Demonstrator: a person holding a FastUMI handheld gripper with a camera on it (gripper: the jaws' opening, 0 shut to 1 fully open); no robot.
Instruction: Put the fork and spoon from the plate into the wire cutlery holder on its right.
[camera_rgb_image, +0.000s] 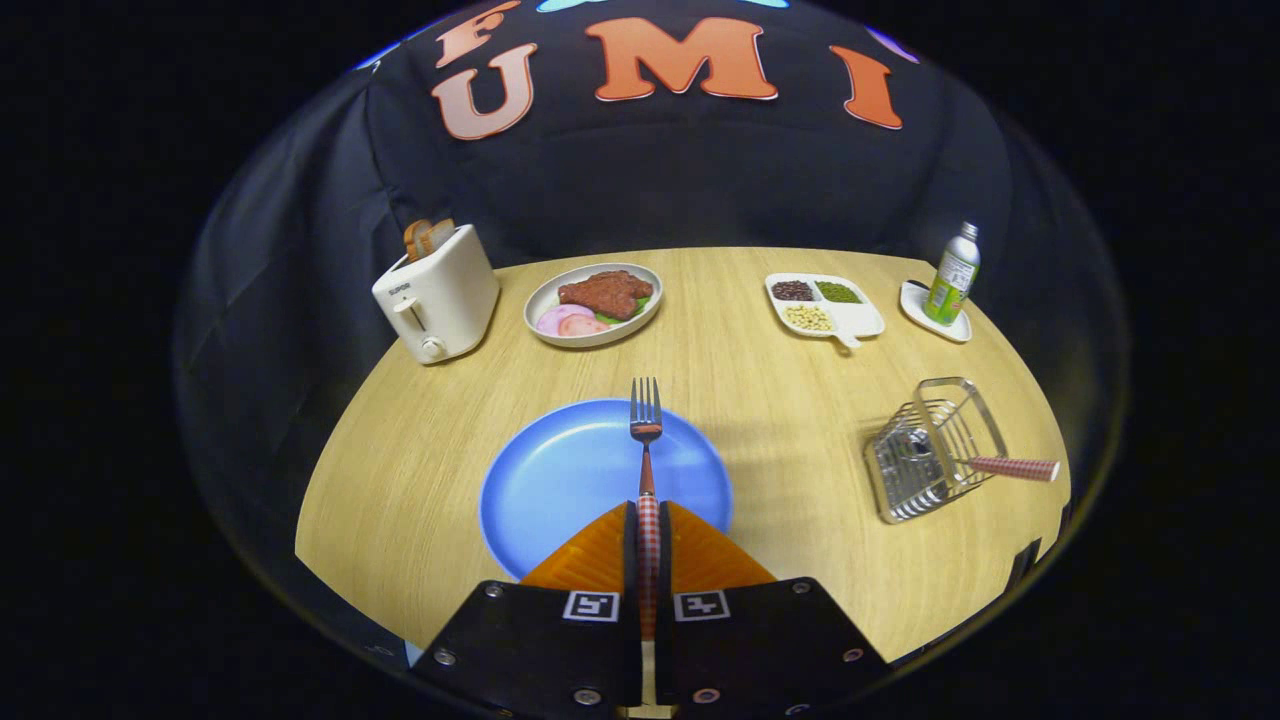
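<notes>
We have the tool (649, 520) clamped on the fork (646, 440) by its checked handle, tines pointing to twelve o'clock above the blue plate (560, 470). At three o'clock on the surface (780, 400), the wire cutlery holder (935, 450) carries the spoon (1010, 467), handle sticking out.

The single fisheye camera rides on the gripper (648, 525) and looks forward and down along its two fingers, which fill the bottom centre clamped on the fork (646, 440) handle. It sits close above the blue plate (560, 480) at lower centre. The wooden table (760, 400) spreads beyond, ending at the booth wall across the top.
</notes>
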